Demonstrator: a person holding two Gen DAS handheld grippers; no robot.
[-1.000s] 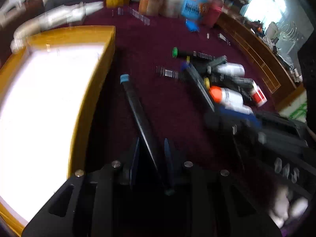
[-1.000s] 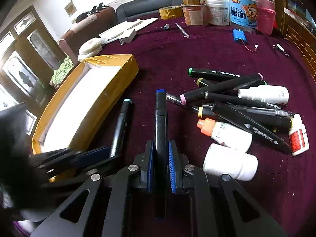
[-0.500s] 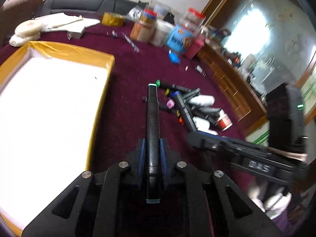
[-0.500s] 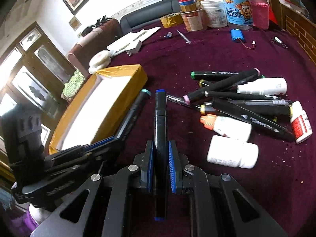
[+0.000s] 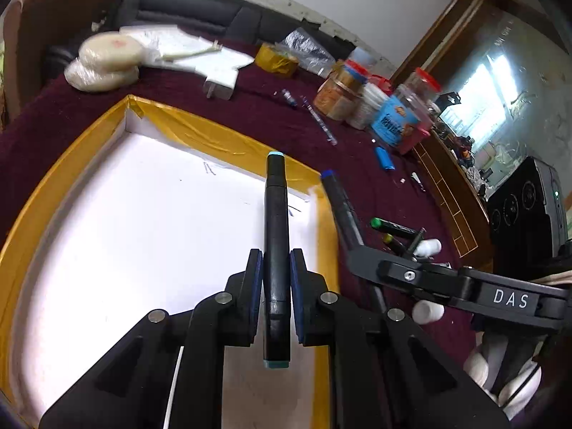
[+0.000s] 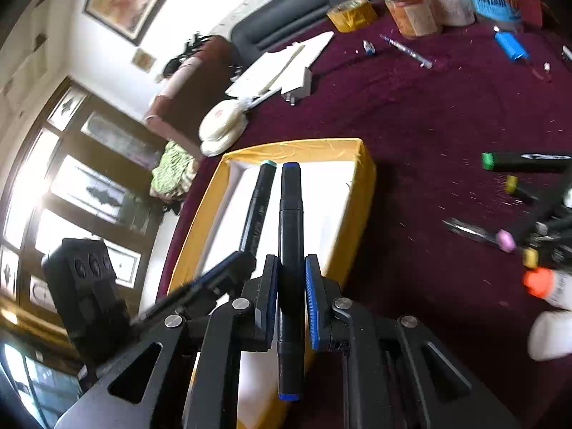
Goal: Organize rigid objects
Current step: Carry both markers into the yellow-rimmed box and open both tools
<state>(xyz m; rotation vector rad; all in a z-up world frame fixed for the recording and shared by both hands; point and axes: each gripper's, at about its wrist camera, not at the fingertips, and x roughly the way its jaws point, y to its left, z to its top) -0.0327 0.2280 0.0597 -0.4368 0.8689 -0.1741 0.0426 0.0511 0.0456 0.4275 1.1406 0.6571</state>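
My left gripper (image 5: 276, 268) is shut on a black marker with teal caps (image 5: 276, 221), held in the air over the white floor of the yellow-rimmed tray (image 5: 186, 132). My right gripper (image 6: 291, 275) is shut on a black marker with blue caps (image 6: 290, 221), which reaches over the tray (image 6: 364, 186) near its right rim. In the left wrist view the blue-capped marker (image 5: 339, 203) and the right gripper (image 5: 357, 254) show just right of the tray. In the right wrist view the teal-capped marker (image 6: 259, 200) and the left gripper (image 6: 232, 264) sit close to the left of mine.
On the maroon cloth to the right lie several more markers (image 6: 522, 161) and white bottles (image 6: 550, 329). Jars and tubs (image 5: 393, 114), a yellow tape roll (image 5: 277, 60), white papers with a plug (image 5: 220, 78) and wrapped round pads (image 5: 103, 60) stand at the back.
Both grippers have carried their markers leftward from the maroon cloth to above the tray. The left jaws closed on the teal-capped marker and lifted it off the cloth. The right grip is unchanged.
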